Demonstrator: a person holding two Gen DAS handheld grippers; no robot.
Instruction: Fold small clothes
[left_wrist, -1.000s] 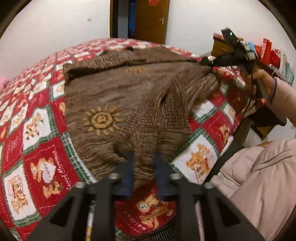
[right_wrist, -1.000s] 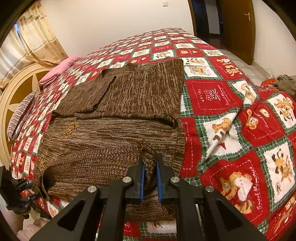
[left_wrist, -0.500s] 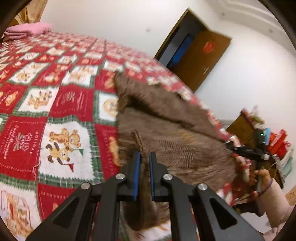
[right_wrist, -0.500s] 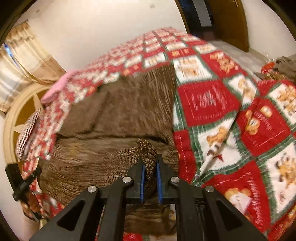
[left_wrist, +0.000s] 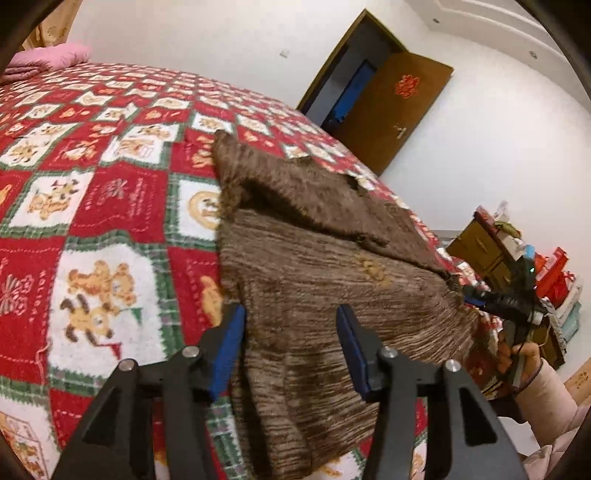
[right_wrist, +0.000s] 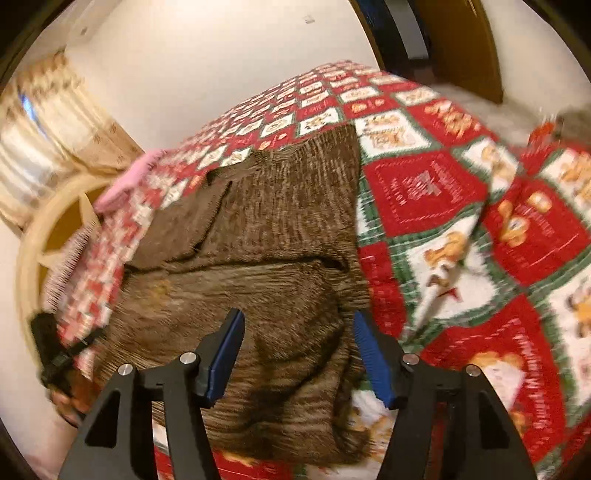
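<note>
A brown knitted sweater (left_wrist: 317, 273) lies on the red, white and green patchwork bedspread (left_wrist: 92, 206), its lower part folded up over the body. My left gripper (left_wrist: 291, 350) is open and empty, its blue pads either side of the near left hem. The sweater also shows in the right wrist view (right_wrist: 273, 251). My right gripper (right_wrist: 297, 350) is open and empty above the near right hem. The right gripper appears in the left wrist view (left_wrist: 513, 299) at the sweater's far corner. The left gripper appears in the right wrist view (right_wrist: 55, 354) at the left.
A pink folded blanket (left_wrist: 48, 61) lies at the head of the bed. A brown door (left_wrist: 395, 110) stands open behind it. A wooden cabinet (left_wrist: 484, 247) with red boxes (left_wrist: 554, 273) is at the right. A cream headboard (right_wrist: 55, 236) and curtains (right_wrist: 44, 136) are at the left.
Both grippers were shut on the sweater's hem and carried it up over the body. Now both have opened and let go, and the folded sweater lies on the bed.
</note>
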